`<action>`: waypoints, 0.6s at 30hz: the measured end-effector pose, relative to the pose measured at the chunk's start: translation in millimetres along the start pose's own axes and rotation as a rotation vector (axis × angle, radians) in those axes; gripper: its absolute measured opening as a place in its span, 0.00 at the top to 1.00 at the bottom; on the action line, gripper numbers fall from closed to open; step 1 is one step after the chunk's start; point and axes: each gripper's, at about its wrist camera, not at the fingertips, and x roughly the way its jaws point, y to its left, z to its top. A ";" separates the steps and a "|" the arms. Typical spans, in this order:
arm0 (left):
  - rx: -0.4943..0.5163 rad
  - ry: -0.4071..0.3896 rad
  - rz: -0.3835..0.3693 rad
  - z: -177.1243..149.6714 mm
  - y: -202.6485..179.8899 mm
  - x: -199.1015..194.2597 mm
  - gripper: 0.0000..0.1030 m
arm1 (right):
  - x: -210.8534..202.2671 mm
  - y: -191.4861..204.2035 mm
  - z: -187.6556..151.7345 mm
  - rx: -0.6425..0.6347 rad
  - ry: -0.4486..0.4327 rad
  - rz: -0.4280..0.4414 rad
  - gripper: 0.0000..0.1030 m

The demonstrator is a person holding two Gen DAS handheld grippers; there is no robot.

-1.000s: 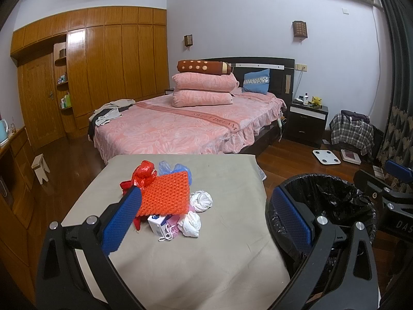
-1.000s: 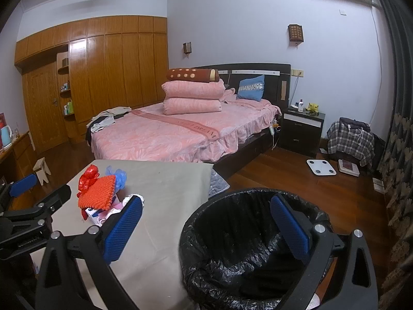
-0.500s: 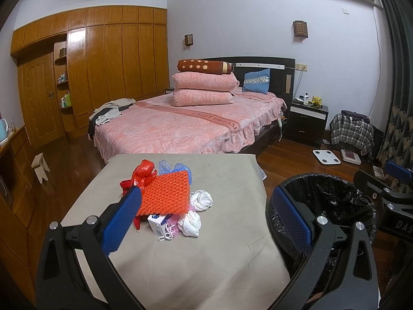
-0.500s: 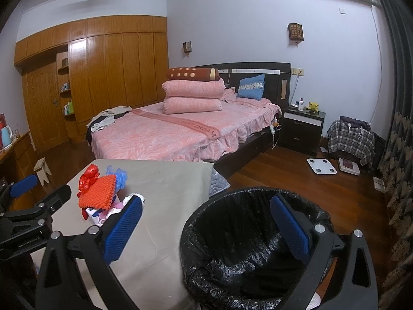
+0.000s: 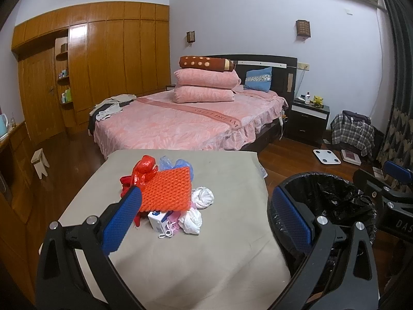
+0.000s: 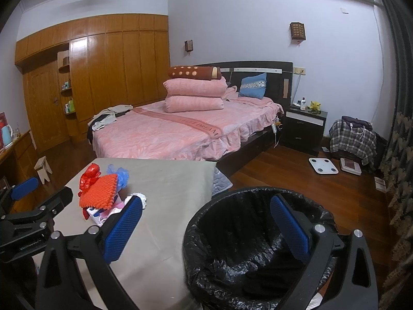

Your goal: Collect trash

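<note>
A heap of trash lies on the grey table: an orange foam net on top, red plastic wrap, a blue plastic bag, crumpled white tissues, a small white box and a pink mask. The same heap shows in the right wrist view, with the orange net uppermost. A bin lined with a black bag stands at the table's right side. My left gripper hangs open just short of the heap. My right gripper is open over the bin's near rim. Both hold nothing.
A pink bed with stacked pillows stands beyond the table. A wooden wardrobe lines the left wall. On the floor are a small stool, a white scale and, right of the black nightstand, a chair draped in plaid.
</note>
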 end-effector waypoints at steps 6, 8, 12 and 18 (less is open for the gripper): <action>-0.010 0.012 0.004 0.3 4.7 3.3 0.05 | 5.8 6.5 2.6 -0.008 0.006 0.011 0.06; -0.012 0.017 0.008 0.7 9.9 6.7 0.05 | 11.7 10.6 3.0 -0.010 0.008 0.023 0.06; -0.032 0.035 0.045 -1.9 33.5 18.5 0.05 | 29.8 19.5 3.7 -0.008 0.020 0.056 0.06; -0.078 0.089 0.136 -18.6 85.0 43.8 0.05 | 65.5 46.5 -4.4 -0.029 0.063 0.106 0.06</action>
